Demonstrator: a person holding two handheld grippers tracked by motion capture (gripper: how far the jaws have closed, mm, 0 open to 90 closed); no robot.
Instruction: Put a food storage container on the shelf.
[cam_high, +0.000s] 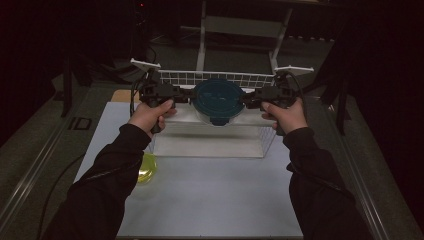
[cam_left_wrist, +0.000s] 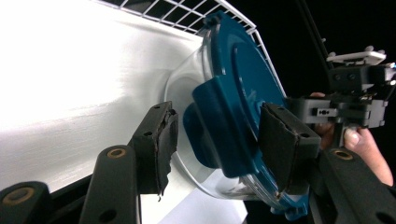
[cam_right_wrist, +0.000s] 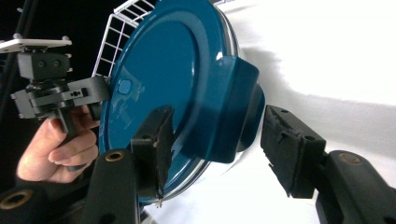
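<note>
Glassy bowl with teal lid between my spread tongs, left and right; slippery, fragile; I'd pinch the latch tabs.

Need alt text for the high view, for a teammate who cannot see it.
A round clear container with a blue lid sits in a white wire basket, the left gripper and right gripper at its opposite sides. A yellow dish lies on the white table.
</note>
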